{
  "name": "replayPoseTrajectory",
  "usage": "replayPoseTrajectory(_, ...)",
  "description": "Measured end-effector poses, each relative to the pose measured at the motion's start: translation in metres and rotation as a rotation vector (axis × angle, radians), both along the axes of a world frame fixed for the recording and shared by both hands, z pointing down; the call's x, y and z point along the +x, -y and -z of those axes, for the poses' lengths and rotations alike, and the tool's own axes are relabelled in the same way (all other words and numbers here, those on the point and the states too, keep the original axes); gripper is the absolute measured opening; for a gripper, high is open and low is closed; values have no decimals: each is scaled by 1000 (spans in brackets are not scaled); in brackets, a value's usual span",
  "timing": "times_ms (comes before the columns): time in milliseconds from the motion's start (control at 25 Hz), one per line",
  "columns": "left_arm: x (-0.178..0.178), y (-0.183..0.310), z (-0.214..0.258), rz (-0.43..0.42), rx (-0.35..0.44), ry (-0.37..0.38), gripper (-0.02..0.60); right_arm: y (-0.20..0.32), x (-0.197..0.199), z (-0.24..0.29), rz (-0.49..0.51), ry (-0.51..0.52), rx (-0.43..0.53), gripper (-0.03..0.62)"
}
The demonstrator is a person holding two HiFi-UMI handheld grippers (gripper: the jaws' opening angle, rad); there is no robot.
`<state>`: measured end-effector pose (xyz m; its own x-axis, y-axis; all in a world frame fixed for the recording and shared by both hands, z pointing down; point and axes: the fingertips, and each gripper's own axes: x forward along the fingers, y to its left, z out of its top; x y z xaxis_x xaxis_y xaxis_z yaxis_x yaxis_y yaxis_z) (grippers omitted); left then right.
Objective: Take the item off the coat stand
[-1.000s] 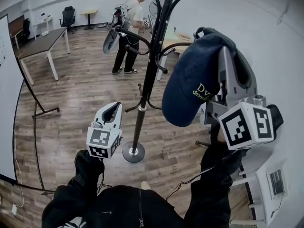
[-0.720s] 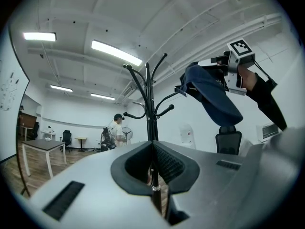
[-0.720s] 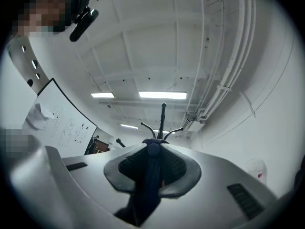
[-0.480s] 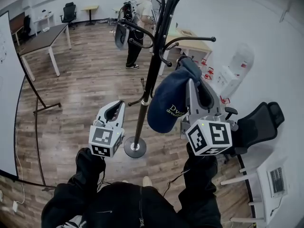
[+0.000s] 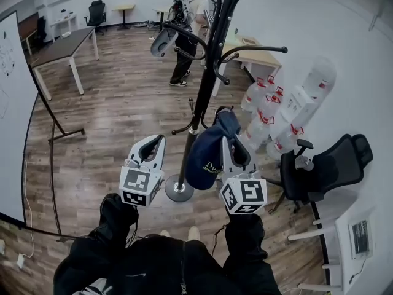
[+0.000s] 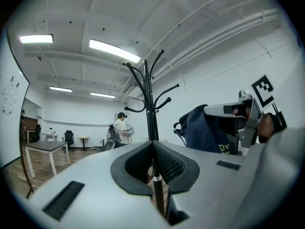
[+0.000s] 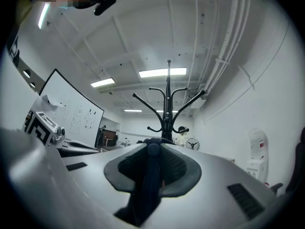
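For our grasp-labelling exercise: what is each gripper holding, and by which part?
Right gripper: navy cap, by its rear edge. Left gripper: nothing.

Saw matt navy cloth in the cap, with pale stitched lettering. Found smooth, faintly glossy black metal on the coat stand. Noted smooth matt grey plastic on the left gripper and right gripper, ribbed black rubbery pads, and grained wood-look floor.
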<state>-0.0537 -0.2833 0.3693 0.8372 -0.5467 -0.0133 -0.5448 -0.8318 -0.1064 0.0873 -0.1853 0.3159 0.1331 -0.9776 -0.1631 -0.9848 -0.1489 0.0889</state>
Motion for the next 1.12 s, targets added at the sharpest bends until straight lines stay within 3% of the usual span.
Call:
replayPoseTrajectory(320, 9, -7, -31, 9, -22, 35, 23, -13, 14, -66, 12, 33, -68, 91)
replayPoseTrajectory(1120, 40, -97, -72, 129, -60, 91, 23, -130, 101, -120, 29, 61, -128, 92)
